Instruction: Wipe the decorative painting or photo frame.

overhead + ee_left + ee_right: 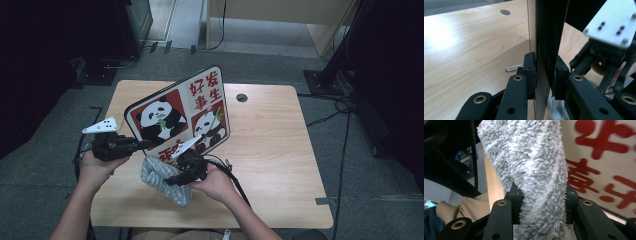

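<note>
Two tongs are at work over the pale wooden worktop (270, 150). The left tongs (142, 144) are clamped on the lower left edge of a flat rectangular board printed with pandas and red characters (180, 112), holding it up on edge, tilted, its long axis running up and away to the right. The right tongs (172, 180) pinch a fluffy grey microfibre cloth (531, 170), which hangs just below and in front of the board's printed face, close to it; whether it touches I cannot tell. The cloth hand is the nearer one, so a wipe would likely go up across the face. No containers are about.
</note>
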Available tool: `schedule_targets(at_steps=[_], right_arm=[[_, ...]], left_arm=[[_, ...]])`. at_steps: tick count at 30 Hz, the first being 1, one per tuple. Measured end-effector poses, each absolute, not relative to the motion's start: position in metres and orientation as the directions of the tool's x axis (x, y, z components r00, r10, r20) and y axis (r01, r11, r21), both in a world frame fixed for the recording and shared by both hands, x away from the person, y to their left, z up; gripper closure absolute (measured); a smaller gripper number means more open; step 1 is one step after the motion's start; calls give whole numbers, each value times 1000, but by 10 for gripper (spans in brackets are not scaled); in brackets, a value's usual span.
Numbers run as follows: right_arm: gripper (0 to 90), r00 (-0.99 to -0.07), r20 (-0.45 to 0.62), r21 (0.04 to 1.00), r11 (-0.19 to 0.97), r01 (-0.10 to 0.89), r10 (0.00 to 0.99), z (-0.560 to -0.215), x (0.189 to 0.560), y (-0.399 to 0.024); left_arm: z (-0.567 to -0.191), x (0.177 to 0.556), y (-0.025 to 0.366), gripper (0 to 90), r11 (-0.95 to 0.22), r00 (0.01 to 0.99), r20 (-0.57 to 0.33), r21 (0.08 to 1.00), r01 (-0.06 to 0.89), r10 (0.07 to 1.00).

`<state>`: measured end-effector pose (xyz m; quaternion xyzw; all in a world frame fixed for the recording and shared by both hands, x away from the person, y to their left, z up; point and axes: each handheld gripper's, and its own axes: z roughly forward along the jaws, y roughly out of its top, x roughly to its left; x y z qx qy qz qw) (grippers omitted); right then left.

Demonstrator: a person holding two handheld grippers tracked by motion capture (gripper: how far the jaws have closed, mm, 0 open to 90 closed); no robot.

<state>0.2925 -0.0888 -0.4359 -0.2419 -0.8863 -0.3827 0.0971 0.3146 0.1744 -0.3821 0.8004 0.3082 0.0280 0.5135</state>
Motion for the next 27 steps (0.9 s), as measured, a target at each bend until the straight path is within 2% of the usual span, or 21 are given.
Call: schedule_targets(at_steps=[13, 27], right_arm=[[637, -863, 343, 682, 534, 500, 370, -394, 307, -121], [637, -877, 299, 735, 496, 463, 377, -317, 333, -123]], left_arm=[[-382, 314, 175, 780, -272, 806, -279, 841, 467, 522], [-382, 314, 174, 780, -269, 805, -278, 843, 466, 524]])
